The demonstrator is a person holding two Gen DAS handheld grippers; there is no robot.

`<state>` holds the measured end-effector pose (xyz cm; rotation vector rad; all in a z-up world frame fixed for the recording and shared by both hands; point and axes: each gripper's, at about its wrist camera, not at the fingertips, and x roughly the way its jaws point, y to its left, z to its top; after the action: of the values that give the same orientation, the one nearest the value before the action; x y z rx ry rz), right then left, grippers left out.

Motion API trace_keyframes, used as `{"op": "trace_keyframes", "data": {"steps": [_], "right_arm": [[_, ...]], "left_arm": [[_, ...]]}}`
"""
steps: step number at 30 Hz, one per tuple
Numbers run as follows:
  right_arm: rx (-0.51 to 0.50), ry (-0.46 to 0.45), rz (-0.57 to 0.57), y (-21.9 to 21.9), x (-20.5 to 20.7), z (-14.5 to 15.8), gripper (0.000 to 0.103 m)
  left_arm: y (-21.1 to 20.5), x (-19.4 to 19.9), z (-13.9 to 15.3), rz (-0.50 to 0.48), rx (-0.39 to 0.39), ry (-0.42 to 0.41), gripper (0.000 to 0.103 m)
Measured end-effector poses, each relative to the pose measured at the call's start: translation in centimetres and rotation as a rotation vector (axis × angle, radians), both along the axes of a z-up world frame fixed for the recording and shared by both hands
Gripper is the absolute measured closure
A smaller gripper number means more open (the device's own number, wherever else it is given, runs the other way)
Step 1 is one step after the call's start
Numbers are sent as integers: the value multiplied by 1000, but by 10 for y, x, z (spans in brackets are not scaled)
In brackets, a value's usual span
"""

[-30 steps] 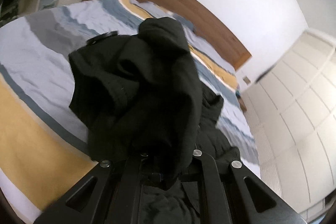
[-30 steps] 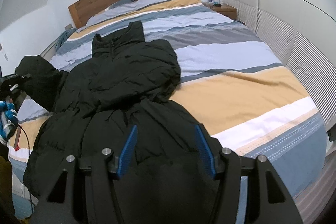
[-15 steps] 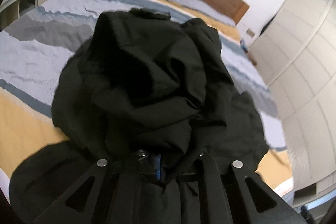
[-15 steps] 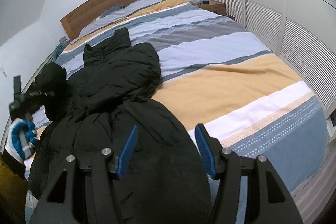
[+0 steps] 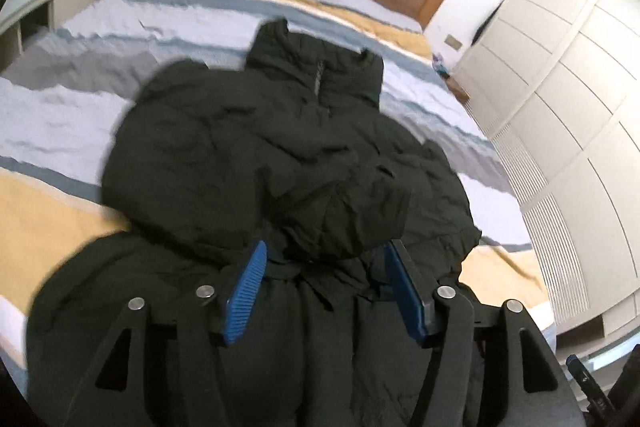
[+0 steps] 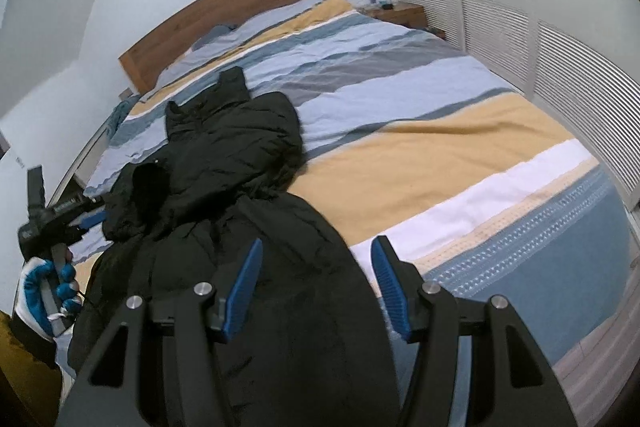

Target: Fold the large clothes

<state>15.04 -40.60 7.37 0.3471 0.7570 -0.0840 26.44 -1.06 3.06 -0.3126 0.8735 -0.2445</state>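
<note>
A large black padded jacket (image 5: 248,155) lies on the striped bed (image 5: 56,107), collar toward the headboard. One sleeve (image 5: 360,211) is folded across its front. My left gripper (image 5: 324,259) hovers just behind that sleeve's cuff; its jaws are opening, and the cuff lies loose between the blue pads (image 5: 246,287) without being pinched. In the right wrist view the jacket (image 6: 224,163) fills the left half of the bed, with the left gripper (image 6: 90,219) at its folded sleeve. My right gripper (image 6: 316,247) is open and holds nothing, above the jacket's lower part.
A wooden headboard (image 6: 224,23) stands at the far end and white wardrobe doors (image 6: 540,7) line the right side. A bedside table (image 6: 396,13) sits by the headboard. A gloved hand (image 6: 44,283) holds the left gripper. Bare bedspread (image 6: 460,155) stretches right of the jacket.
The left gripper carried the sleeve over the jacket's front, then opened and let it drop there. The right gripper shifted slightly and stayed open.
</note>
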Motion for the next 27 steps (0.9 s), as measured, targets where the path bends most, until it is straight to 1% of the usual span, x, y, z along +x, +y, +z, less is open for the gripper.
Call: {"op": "trace_keyframes", "data": {"steps": [3,7,9,11,12,13,14,16,20,22,23,25,27], "right_arm": [[-10,-5,50,19,6,2,48],[-33,-7,140,58,25,7,48],[-53,-11,198,83,40,13,48],[-79,-27,268,115,61,23,48],[-84,-34,291,125,68,26,48],[-90,-41,314,137,76,30,48],[-95,-49,348,155,91,35,48],[-102,-63,398,181,114,41,48],[-120,-86,486,226,153,42,48],[-133,-89,534,247,183,32,48],[-138,-88,545,252,191,28,48],[-149,-90,581,262,216,11,48],[-181,-99,613,268,239,-9,48]], "left_arm": [[26,-12,24,33,27,-41,42],[65,-18,51,75,88,-50,42],[87,-18,65,88,100,-49,39],[101,-18,74,92,111,-64,31],[108,-18,79,94,124,-76,29],[112,-16,81,96,133,-84,25],[118,-12,83,98,142,-93,24],[124,-4,81,100,139,-99,24],[126,27,62,106,161,-97,23],[120,45,46,109,185,-100,23],[115,55,37,110,201,-108,23],[103,73,19,111,235,-133,23],[88,94,0,87,242,-169,23]]}}
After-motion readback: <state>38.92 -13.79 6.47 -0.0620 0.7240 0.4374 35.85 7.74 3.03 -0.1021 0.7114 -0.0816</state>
